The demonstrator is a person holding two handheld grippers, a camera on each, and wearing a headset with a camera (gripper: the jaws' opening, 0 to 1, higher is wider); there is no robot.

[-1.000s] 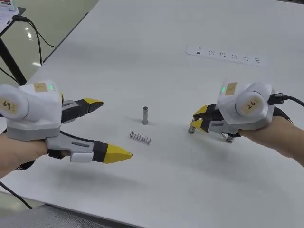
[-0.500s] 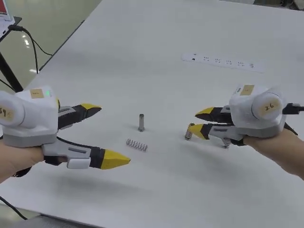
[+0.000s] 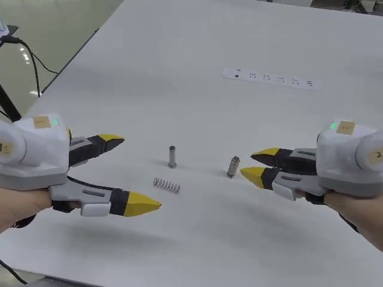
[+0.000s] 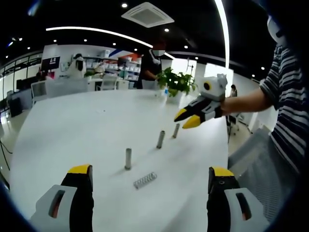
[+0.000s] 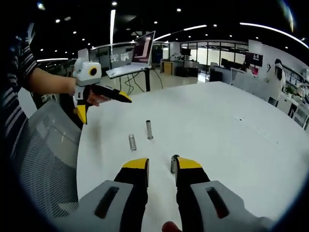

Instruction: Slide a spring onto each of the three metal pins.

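Held the left tool (image 3: 128, 172) at the lower left of the head view, jaws spread wide with nothing between them. Held the right tool (image 3: 258, 165) at the lower right, jaws only a narrow gap apart and likewise empty. Found the loose spring (image 3: 166, 185) lying flat on the white counter (image 3: 179, 72) near the centre, close to the left tool's lower tip. Saw the bare pin (image 3: 172, 156) standing upright just above it in the frame, and a sprung pin (image 3: 233, 167) just left of the right tool's tips, apart from them. Made out a third pin (image 4: 176, 130) further off in the left gripper view, too small to call sprung or bare. Noted a power strip (image 3: 272, 79) toward the upper right, well apart. Judged fetching the loose spring to be the step in hand: best pinched lightly near one end, lifted, turned upright, lined up over the bare pin's top and lowered straight, with the other tool ready to steady the pin against tipping.
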